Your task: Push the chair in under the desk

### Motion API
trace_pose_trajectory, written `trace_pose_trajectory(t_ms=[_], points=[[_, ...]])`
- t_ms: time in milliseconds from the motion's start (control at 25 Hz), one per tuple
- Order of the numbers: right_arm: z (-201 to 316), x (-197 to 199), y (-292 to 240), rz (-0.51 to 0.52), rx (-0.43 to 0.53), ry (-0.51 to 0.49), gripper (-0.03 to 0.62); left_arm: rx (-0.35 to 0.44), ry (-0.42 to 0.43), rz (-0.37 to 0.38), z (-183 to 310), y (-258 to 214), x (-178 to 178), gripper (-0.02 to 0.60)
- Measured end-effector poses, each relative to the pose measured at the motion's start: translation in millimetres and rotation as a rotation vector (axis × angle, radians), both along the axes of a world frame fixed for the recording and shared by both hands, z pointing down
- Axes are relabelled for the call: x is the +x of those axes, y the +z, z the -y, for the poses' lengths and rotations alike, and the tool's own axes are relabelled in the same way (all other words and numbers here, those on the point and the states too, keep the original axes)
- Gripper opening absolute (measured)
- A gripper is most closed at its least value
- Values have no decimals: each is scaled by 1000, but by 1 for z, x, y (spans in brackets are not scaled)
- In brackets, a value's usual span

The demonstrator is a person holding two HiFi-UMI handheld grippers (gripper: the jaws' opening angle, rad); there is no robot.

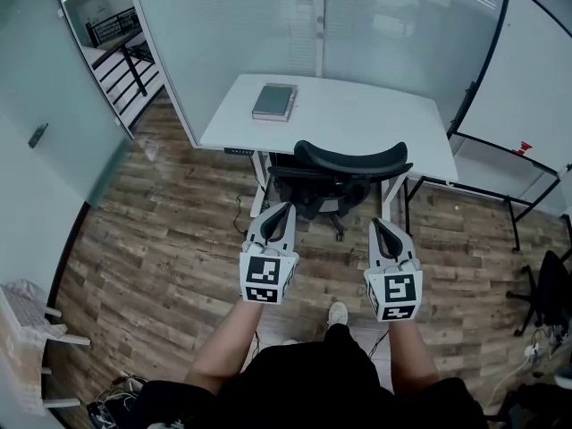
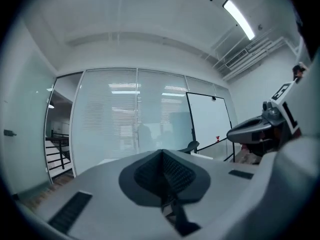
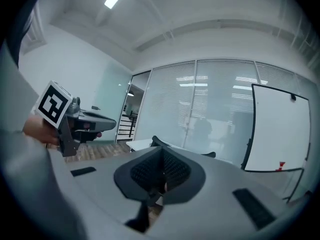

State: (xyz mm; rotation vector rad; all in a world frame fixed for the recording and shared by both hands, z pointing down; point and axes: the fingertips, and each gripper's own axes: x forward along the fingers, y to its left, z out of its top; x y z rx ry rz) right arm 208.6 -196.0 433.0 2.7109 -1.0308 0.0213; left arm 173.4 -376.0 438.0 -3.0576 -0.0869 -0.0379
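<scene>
Black office chair (image 1: 349, 164) stands at front edge of white desk (image 1: 357, 123), seat partly beneath top, backrest outside. Grey book (image 1: 274, 101) lies on desk's far left. Left gripper (image 1: 284, 207) and right gripper (image 1: 379, 223) side by side near chair, jaws pressed together, nothing between. Whiteboard (image 1: 527, 88) at right; wood-plank floor (image 1: 170, 231).

Wood-plank floor (image 1: 161, 231), frosted glass walls (image 1: 241, 25) — whiteboard (image 1: 527, 79) at right, black stair railing (image 1: 112, 27) beyond glass, strip light (image 2: 239, 19) overhead.
</scene>
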Motion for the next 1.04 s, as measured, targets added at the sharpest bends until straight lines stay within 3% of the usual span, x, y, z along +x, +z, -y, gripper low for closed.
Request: trace_pose_trajectory(t_ms=[400, 800, 1040], points=[[4, -34, 4, -8, -4, 11, 2, 39, 19, -12, -7, 2, -27, 14], [1, -28, 9, -3, -22, -8, 2, 48, 52, -15, -22, 2, -21, 14], [1, -27, 1, -22, 19, -40, 2, 50, 61, -18, -28, 2, -14, 14]])
